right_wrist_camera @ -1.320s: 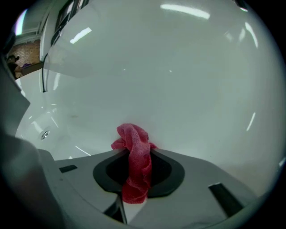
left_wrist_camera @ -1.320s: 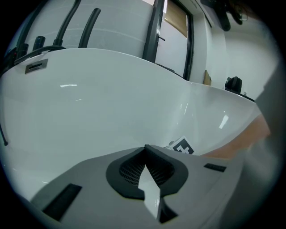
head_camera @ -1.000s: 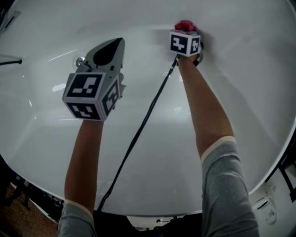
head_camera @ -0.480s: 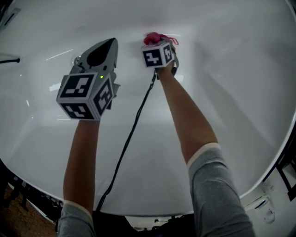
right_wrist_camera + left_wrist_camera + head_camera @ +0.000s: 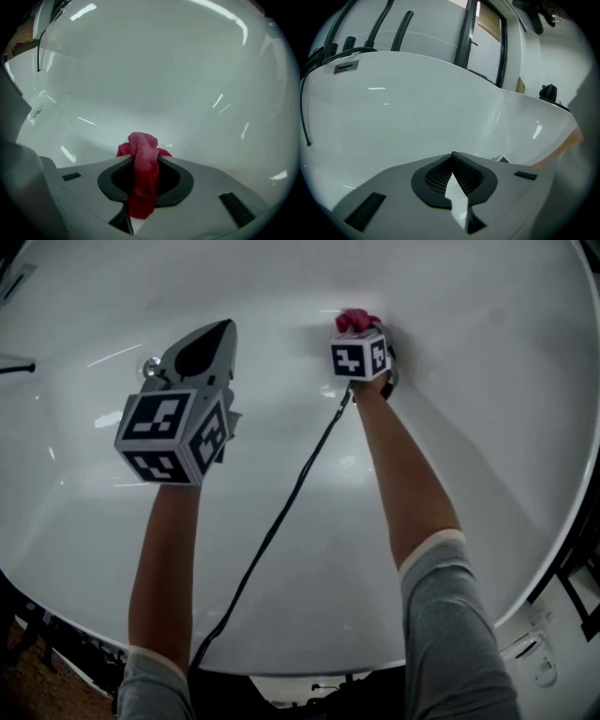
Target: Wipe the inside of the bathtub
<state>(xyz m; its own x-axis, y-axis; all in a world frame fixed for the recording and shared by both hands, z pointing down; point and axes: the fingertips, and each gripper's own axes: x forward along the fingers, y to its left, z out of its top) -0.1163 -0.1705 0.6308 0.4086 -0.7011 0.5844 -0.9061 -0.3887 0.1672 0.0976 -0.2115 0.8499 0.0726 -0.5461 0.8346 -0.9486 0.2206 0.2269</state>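
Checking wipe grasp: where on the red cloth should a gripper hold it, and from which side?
Grip the bunched middle, as the right gripper does: jaws shut on the fold, a tuft of the red cloth poking past the tips toward the bathtub wall, tail trailing back. Probably come from the tub's open side, since the wall backs the cloth.

A bunched red cloth (image 5: 142,157) sits at the glossy white bathtub (image 5: 487,381) inner wall.

The bathtub (image 5: 506,381) floor lies open at the right. A black cable (image 5: 279,519) crosses its middle; a small metal fitting (image 5: 150,364) sits left.
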